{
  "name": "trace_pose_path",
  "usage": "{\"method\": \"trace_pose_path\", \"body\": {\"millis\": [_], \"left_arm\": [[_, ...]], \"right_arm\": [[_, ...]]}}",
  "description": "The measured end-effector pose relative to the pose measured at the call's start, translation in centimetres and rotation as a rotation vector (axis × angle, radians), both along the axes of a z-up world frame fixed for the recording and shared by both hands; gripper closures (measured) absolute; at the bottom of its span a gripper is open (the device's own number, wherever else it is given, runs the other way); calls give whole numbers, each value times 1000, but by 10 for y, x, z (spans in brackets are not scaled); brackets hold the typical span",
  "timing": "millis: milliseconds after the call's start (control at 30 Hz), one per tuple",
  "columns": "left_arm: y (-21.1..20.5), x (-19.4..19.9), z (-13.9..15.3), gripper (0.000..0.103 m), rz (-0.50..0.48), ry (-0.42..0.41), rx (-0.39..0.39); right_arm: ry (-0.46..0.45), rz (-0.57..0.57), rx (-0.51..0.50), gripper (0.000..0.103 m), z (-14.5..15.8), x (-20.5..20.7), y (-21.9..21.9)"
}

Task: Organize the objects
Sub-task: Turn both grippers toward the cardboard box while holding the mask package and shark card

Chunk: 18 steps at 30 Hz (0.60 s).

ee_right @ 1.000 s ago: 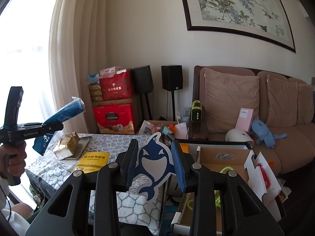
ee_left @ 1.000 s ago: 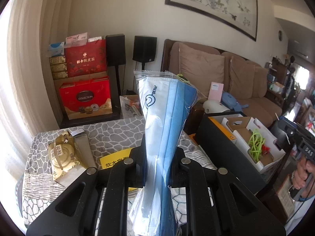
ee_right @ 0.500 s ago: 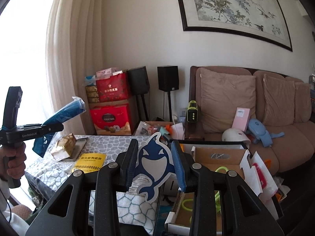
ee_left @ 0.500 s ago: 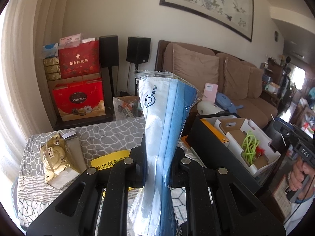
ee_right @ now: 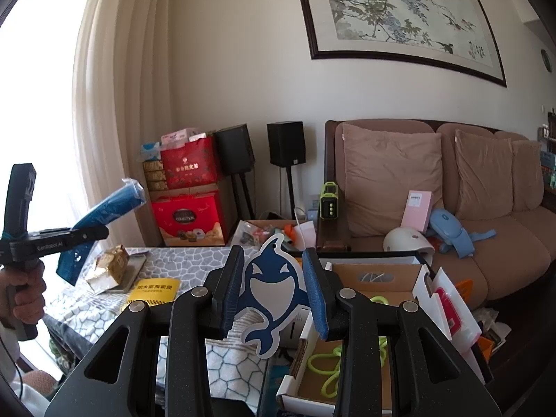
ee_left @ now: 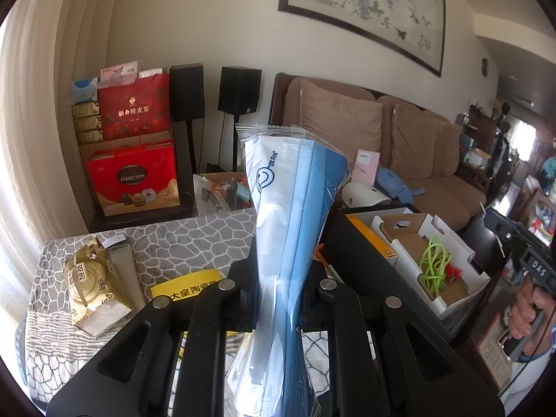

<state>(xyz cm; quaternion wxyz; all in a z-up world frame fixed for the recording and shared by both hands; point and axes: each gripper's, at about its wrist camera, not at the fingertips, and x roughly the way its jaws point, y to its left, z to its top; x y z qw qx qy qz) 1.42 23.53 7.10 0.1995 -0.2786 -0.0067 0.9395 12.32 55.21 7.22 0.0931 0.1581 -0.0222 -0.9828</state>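
Observation:
My left gripper [ee_left: 279,272] is shut on a clear zip bag of blue face masks [ee_left: 295,187], which stands up between the fingers above the table. The same bag [ee_right: 107,205] shows in the right wrist view at the far left, slanting up out of the left gripper [ee_right: 87,234] that a hand [ee_right: 24,292] holds. My right gripper [ee_right: 274,278] is shut on a blue and white whale-shaped card [ee_right: 274,288], with its blue pads against the card's two sides. It hangs over the gap between the table and an open cardboard box [ee_right: 361,278].
A table with a grey stone-pattern cloth [ee_left: 194,236] carries a gold packet [ee_left: 87,278] and a yellow booklet [ee_left: 184,286]. To its right a black bin [ee_left: 358,253] holds a cardboard box with a green cord [ee_left: 434,264]. Behind stand a sofa [ee_right: 486,208], speakers and red gift boxes [ee_left: 133,177].

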Motion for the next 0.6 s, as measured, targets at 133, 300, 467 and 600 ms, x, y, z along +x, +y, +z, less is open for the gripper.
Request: {"method": "trace_pose_path", "body": {"millis": [133,300,467,600], "left_arm": [[4,0,0,89,-8,0,-3],[7,1,1,89,-13,1,-1],[9,2,2,89,-14,4,-2],[11,1,3,89,-12,0,-1]], "right_arm": [[-2,-6,1,68,1,2,2],[5,-16,-3,68,3,4,4],[4,-31,-5,68,3,4,9],[10,-41,-16,68,4,5,14]]}}
